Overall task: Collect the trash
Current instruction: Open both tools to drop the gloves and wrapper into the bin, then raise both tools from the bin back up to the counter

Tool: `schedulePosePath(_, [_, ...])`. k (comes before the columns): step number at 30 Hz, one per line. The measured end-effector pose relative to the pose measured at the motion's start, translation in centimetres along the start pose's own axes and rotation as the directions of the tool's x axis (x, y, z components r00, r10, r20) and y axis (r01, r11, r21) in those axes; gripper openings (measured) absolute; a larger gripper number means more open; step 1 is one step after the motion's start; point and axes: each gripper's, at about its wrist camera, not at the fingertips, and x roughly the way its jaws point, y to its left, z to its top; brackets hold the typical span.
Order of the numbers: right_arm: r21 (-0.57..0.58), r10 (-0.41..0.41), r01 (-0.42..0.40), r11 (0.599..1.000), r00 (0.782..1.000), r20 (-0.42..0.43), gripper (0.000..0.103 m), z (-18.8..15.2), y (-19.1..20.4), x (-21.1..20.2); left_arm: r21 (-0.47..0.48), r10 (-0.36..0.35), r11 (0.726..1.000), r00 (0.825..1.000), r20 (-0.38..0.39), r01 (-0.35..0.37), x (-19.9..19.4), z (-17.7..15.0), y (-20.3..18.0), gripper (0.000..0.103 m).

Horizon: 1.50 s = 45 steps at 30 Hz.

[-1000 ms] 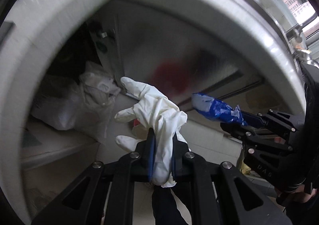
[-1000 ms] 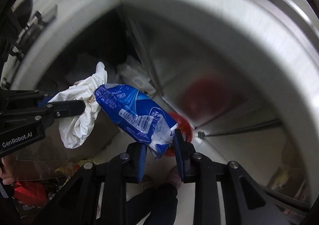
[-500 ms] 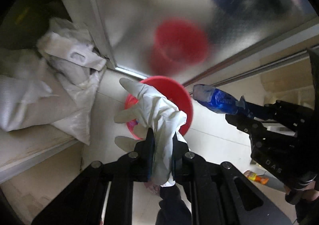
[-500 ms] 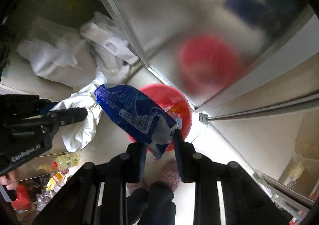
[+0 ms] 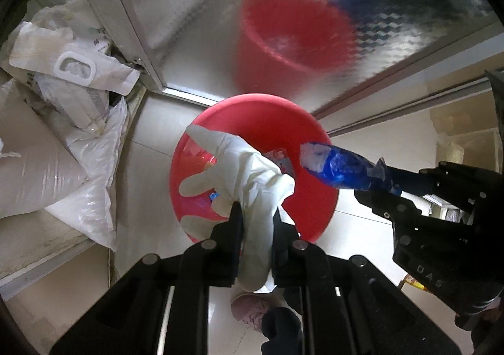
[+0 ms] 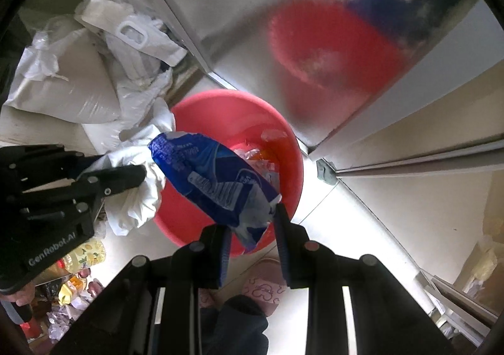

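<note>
Both tools hang over the red bin (image 5: 318,207), hemmed by a steel door (image 5: 195,8) and sacks (image 5: 37,172). The left tool (image 5: 255,222), jaws just easing apart, pinches a white glove (image 5: 249,172); the right tool (image 6: 250,238) (neighbour marked "GenRobot.AI") grips a blue wrapper (image 6: 217,178).

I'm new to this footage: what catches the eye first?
A red basin on the pale floor, some trash already inside. Above it the left gripper pinches a white glove, and the right gripper holds a blue wrapper. White sacks are heaped at left.

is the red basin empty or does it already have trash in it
Not empty: the red basin on the floor already holds crumpled wrappers, seen past the blue packet.
</note>
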Motion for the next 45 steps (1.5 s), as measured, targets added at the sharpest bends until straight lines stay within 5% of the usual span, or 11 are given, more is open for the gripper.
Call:
schedulePosePath(3, [-0.006,0.001,-0.001,1.000,1.000,-0.003,0.025,-0.8,-0.4,0.0,-0.013,0.003,1.000,1.000,-0.004,-0.003,0.6,-0.1,0.3,0.026])
schedulePosePath(8, [0.006,-0.007,0.008,1.000,1.000,-0.019,0.029,-1.6,-0.9,0.0,0.004,0.027,1.000,1.000,-0.014,-0.027,1.4,-0.2,0.2,0.079])
schedulePosePath(9, [0.007,-0.004,0.004,1.000,1.000,-0.024,0.032,-1.7,-0.9,0.1,0.013,0.037,0.999,0.999,-0.019,-0.037,1.3,-0.3,0.1,0.081])
schedulePosePath(16, [0.052,0.017,-0.016,0.999,0.999,-0.033,0.063,-2.5,-1.1,-0.8,-0.004,0.057,0.998,0.998,-0.026,-0.058,-0.2,-0.7,0.5,0.086])
schedulePosePath(24, [-0.007,-0.028,0.028,1.000,0.999,-0.015,0.098,-3.7,0.8,-8.4,0.008,0.058,0.998,0.998,-0.036,-0.057,-8.6,-2.5,-0.1,0.087])
schedulePosePath(35, [-0.018,-0.033,0.035,0.999,0.994,0.104,0.102,-4.8,3.8,-23.7,-0.027,0.078,0.997,0.995,0.062,-0.076,-25.5,-4.5,-1.5,0.087])
schedulePosePath(45, [-0.042,-0.042,0.054,0.998,0.967,0.253,0.102,-4.4,6.5,-38.6,-0.030,0.063,0.998,0.978,0.201,-0.058,-41.9,-4.2,-4.5,0.087])
